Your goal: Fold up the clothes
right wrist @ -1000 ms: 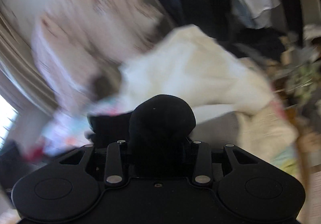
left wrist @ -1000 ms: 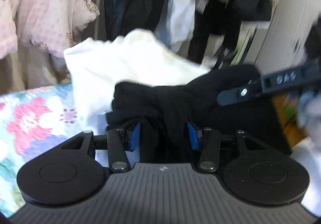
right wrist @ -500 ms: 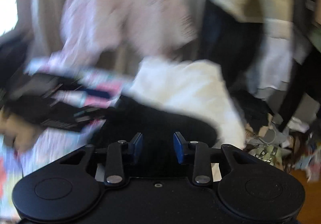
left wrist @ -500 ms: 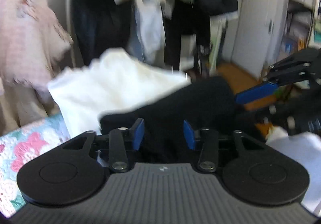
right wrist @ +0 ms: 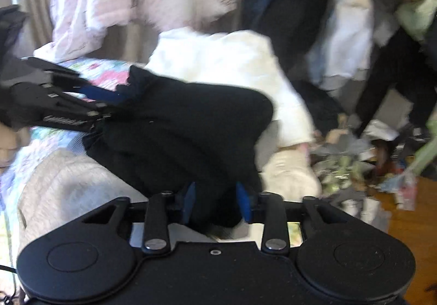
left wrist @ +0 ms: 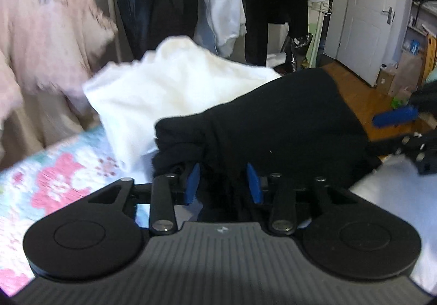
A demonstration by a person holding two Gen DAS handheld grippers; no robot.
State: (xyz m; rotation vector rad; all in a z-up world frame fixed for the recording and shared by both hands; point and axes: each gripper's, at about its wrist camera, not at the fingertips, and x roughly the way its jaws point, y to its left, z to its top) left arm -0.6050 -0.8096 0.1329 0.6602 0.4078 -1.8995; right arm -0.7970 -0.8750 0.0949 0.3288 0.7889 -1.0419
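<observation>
A black garment (left wrist: 273,119) hangs stretched between my two grippers above the bed. My left gripper (left wrist: 222,182) has bunched black cloth filling the gap between its blue pads, and its jaws are opening. My right gripper (right wrist: 215,201) grips the other end of the black garment (right wrist: 177,124) the same way, jaws also opening. In the left wrist view one blue finger (left wrist: 396,116) of the right gripper shows at the far right, by the cloth's edge. In the right wrist view a blue finger (right wrist: 98,93) of the left gripper shows at the left.
A crumpled white garment (left wrist: 169,91) lies behind the black one on a floral quilt (left wrist: 60,179). A pale knit garment (right wrist: 68,184) lies under my right gripper. Clothes hang on a rack (left wrist: 153,4). A white door (left wrist: 366,18) and littered wooden floor (right wrist: 341,165) are to the right.
The black garment went from a bunched heap to a stretched span. The right gripper moved away to the right in the left wrist view. Both pairs of pads narrowed, then widened again.
</observation>
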